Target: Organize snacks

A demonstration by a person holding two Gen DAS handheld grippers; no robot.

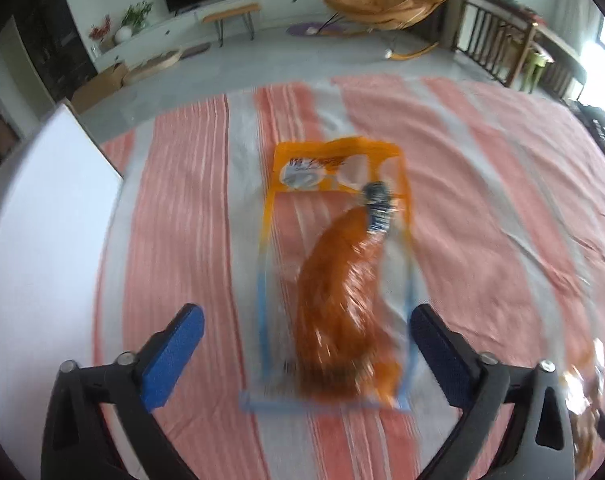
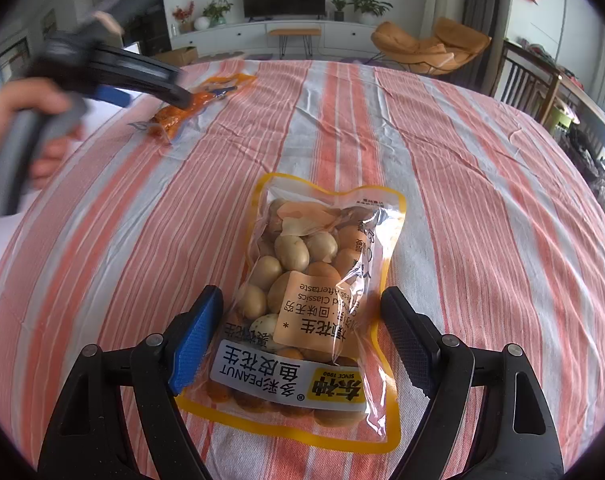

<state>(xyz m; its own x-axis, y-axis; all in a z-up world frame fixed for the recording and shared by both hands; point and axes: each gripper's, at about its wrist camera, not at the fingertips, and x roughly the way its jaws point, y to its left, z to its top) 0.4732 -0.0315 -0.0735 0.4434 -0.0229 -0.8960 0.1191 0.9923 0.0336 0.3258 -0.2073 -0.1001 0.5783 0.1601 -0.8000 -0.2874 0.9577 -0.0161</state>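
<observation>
An orange sausage-like snack pack point(image 1: 338, 280) lies flat on the striped cloth in the left wrist view. My left gripper point(image 1: 306, 344) is open, its blue pads on either side of the pack's near end, without touching it. In the right wrist view a clear, yellow-edged bag of coated peanuts point(image 2: 310, 304) lies on the cloth. My right gripper point(image 2: 302, 320) is open with its fingers on either side of the bag's near half. The orange pack also shows at the far left in the right wrist view point(image 2: 182, 114), under the left gripper point(image 2: 142, 76).
The table carries a pink and grey striped cloth point(image 2: 482, 208). A white box or board point(image 1: 42, 208) stands at the table's left. Another snack bag point(image 1: 582, 412) peeks in at the left wrist view's right edge. Chairs, a TV and plants stand beyond the table.
</observation>
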